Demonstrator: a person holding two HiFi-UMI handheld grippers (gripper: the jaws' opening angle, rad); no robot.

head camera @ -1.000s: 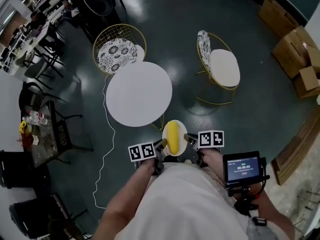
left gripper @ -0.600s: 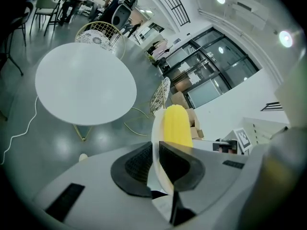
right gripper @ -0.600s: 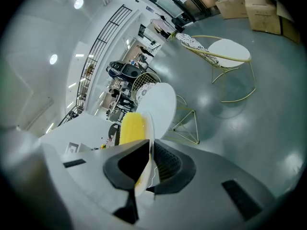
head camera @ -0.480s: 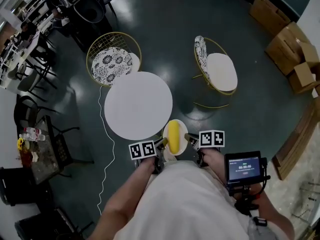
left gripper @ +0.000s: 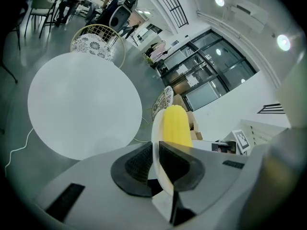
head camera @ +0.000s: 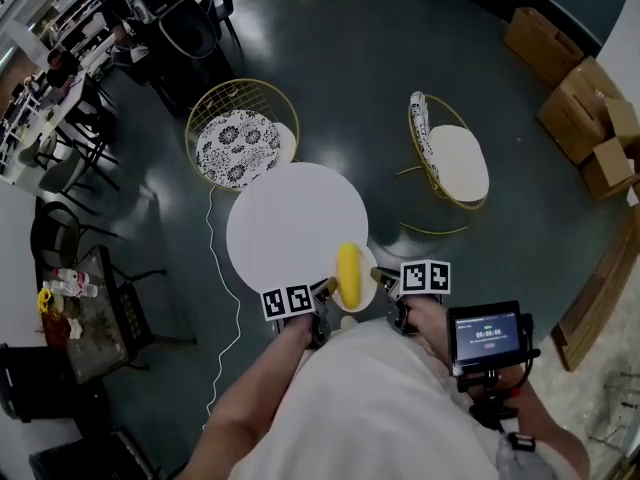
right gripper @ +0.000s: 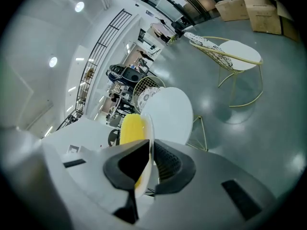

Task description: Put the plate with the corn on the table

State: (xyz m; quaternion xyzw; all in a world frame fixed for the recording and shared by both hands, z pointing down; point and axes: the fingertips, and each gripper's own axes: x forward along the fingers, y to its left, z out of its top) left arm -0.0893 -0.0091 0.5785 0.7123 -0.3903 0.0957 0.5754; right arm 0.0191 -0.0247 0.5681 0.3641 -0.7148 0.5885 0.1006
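patterned-cushion chair (head camera: 238, 143), white-cushion chair (head camera: 458, 163), cardboard boxes (head camera: 585, 118) at right, white cable (head camera: 238, 303) on the floor

Two gold wire chairs (head camera: 238, 140) and cardboard boxes (head camera: 585, 108) stand on dark glossy floor (head camera: 340, 58).

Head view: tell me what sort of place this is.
Probably a lounge corner of an open office or hall: a round white table with two gold wire chairs, cardboard boxes stacked aside, and people at long desks far left.
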